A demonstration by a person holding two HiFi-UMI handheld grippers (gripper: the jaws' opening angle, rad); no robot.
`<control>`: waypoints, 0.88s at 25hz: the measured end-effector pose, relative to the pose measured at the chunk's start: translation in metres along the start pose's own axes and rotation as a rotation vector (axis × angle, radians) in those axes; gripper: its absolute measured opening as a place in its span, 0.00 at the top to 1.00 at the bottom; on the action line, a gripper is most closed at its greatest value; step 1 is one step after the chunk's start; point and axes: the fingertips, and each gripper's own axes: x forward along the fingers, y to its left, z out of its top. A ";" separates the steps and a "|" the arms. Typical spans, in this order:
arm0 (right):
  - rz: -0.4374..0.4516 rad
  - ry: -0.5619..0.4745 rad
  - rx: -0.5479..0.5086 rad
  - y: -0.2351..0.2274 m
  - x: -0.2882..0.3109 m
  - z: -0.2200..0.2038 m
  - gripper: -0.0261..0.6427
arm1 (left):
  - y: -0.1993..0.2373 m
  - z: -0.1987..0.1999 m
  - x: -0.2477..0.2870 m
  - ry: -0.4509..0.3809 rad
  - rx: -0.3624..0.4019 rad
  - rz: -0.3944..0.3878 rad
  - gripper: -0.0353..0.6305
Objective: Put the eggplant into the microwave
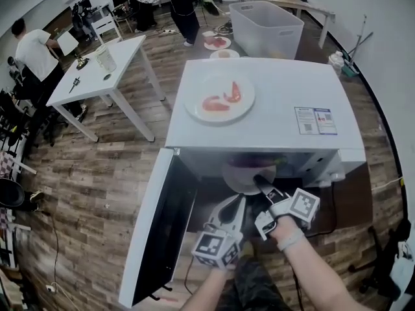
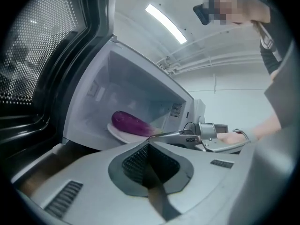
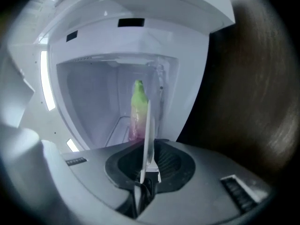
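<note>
My left gripper (image 1: pixel 238 203): nearest to me, in front of the open microwave, jaws pressed together with nothing between them.
My right gripper (image 1: pixel 259 181): just beside the left one, on its right, tips reaching into the oven mouth. Its jaws are nearly together and pinch the rim of the white plate (image 3: pixel 148 125), which shows edge-on in the narrow gap.
Plate: lying on the microwave's floor near the front of the cavity, its near rim in my right jaws.
Eggplant (image 2: pixel 131 123): purple, lying lengthwise on that plate inside the microwave, its green stem end pointing towards the back in my right gripper view.
Door (image 1: pixel 162 225): swung fully open to my left, dark inner window facing the cavity.
Microwave (image 1: pixel 272 122): white, with a printed sticker (image 1: pixel 316 120) at the right of its top.
Second plate (image 1: pixel 194 109): on the microwave's top, left of centre, holding two red pieces of food (image 1: pixel 220 99).
Farther off: a large pale bin (image 1: pixel 266 28) on the wood floor behind the microwave, a white table (image 1: pixel 97 76) to the left, and people standing or sitting by the far desks.
</note>
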 end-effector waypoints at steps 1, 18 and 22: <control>0.008 0.012 -0.016 0.002 0.001 -0.001 0.91 | 0.001 0.001 0.000 -0.004 -0.002 0.002 0.94; -0.005 0.162 -0.346 -0.004 -0.023 -0.024 0.74 | 0.008 0.007 0.010 -0.020 -0.031 0.036 0.94; -0.057 0.224 -0.594 -0.007 -0.028 -0.029 0.74 | 0.010 0.009 0.013 -0.020 -0.036 0.044 0.94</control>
